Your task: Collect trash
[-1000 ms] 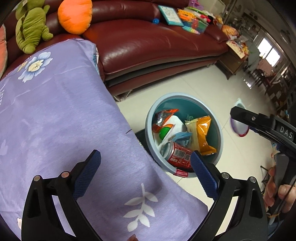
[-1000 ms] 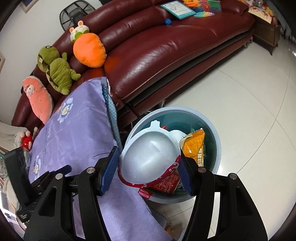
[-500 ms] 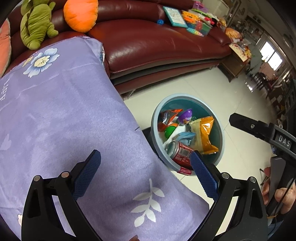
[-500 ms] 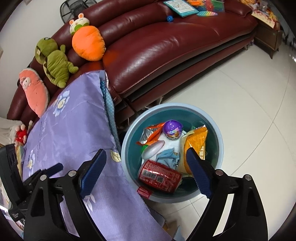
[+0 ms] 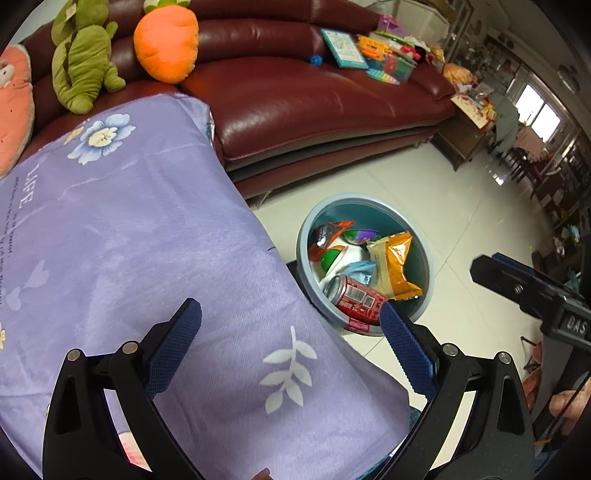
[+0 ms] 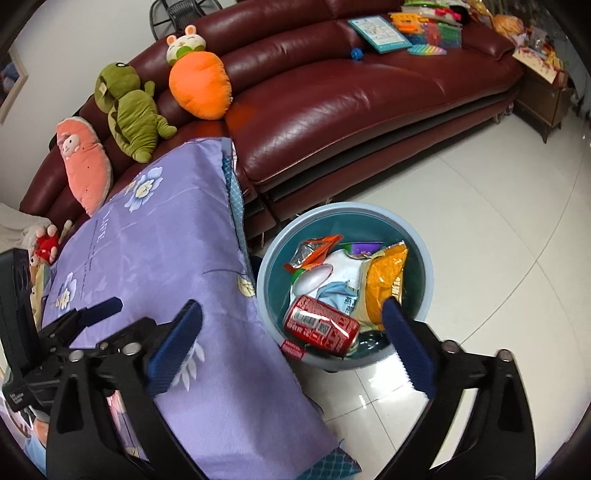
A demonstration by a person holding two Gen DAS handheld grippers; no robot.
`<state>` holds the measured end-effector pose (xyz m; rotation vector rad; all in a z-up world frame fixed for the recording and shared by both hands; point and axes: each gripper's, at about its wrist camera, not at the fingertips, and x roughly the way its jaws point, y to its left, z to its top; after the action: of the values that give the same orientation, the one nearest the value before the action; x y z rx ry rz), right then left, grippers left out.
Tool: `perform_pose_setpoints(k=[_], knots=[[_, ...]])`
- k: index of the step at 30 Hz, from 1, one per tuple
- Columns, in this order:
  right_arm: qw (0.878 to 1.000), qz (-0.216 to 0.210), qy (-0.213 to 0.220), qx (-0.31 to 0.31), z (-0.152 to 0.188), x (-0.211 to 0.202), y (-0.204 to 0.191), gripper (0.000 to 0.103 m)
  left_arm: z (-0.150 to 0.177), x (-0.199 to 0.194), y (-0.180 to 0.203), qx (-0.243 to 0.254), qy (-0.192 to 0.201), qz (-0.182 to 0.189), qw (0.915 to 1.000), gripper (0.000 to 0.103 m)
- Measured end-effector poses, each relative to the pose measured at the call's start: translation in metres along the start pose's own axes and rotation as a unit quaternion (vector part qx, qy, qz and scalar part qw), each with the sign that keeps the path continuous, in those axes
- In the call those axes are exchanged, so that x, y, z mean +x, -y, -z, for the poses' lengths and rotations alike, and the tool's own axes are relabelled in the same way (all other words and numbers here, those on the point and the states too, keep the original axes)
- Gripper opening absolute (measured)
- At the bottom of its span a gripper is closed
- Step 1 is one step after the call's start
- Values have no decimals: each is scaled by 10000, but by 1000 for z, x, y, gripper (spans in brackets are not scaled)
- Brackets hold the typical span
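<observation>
A blue round bin [image 6: 424,266] stands on the floor beside the table, also in the left wrist view [image 5: 417,225]. In it lie a red can [image 6: 319,326], an orange snack bag [image 6: 384,284], a white bowl [image 6: 343,264] and wrappers. My right gripper [image 6: 291,325] is open and empty, above the bin's near side. My left gripper [image 5: 290,332] is open and empty over the purple tablecloth [image 5: 129,240], left of the bin. The right gripper's finger [image 5: 517,284] shows at the right of the left wrist view.
A dark red leather sofa [image 6: 351,96] runs behind the bin, with plush toys [image 6: 129,110] and an orange carrot cushion [image 6: 199,88] at its left and books and toys [image 6: 424,33] at its right. White tiled floor [image 6: 498,221] lies right of the bin.
One second ago my right gripper held a white bowl above the bin. It has opened, the bowl lies in the bin, and both grippers have drawn back a little.
</observation>
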<state>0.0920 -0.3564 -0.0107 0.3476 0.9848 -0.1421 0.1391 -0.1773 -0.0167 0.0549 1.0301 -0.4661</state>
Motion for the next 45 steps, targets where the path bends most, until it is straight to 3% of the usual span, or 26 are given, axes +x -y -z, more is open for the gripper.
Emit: perform_pose_setpoints(k=[18,37,45], knots=[[9991,227,334,-115,42,-55,2,96,25,-37,20,228,234,-237,9992,99],[9991,368,204,-99,54,-54,4,96,39,-30,31,405,131,-357,9985,99],[9991,396,140,-38,54,-46,6,96,43,-28,32,490,270,-470,9973,99]])
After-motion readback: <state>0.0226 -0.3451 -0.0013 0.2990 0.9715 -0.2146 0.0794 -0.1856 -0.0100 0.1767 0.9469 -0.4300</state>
